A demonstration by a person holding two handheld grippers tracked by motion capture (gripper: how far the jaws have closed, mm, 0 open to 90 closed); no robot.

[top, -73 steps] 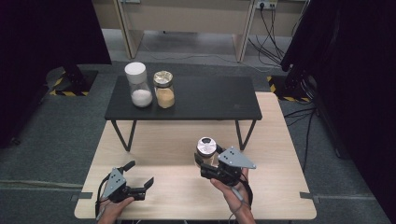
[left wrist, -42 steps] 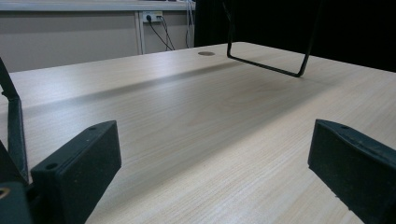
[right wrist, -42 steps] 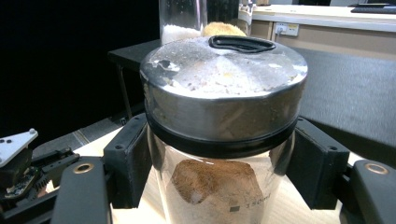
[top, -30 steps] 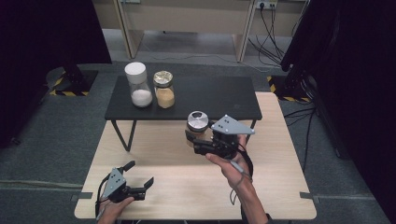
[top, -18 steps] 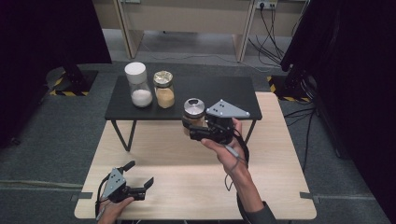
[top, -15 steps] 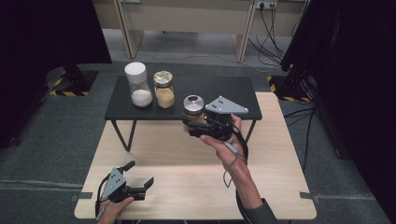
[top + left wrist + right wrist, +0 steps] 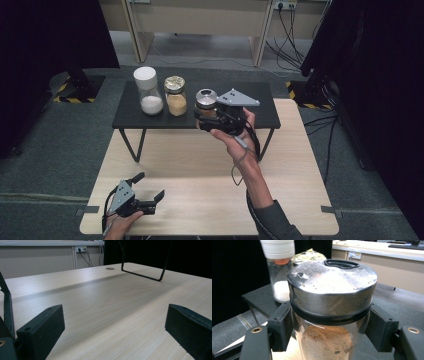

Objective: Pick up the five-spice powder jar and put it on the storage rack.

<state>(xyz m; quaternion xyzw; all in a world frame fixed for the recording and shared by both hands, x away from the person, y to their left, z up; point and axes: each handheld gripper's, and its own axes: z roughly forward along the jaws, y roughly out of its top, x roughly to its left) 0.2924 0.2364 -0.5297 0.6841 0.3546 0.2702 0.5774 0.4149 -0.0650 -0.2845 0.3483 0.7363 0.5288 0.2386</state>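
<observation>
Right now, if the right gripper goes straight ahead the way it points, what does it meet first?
The right gripper, shut on the steel-lidded jar, points toward the white-lidded jar on the black shelf. That jar probably comes first, though depth is unclear; the gold-lidded jar stands beside it.

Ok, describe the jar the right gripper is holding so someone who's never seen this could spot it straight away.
Look at the black shelf standing on the pale wooden table. Three jars line up there, and the held jar is the rightmost one, clamped in the right gripper. It has a shiny metal lid and brown powder, unlike the white-capped jar and the gold-lidded jar.
</observation>
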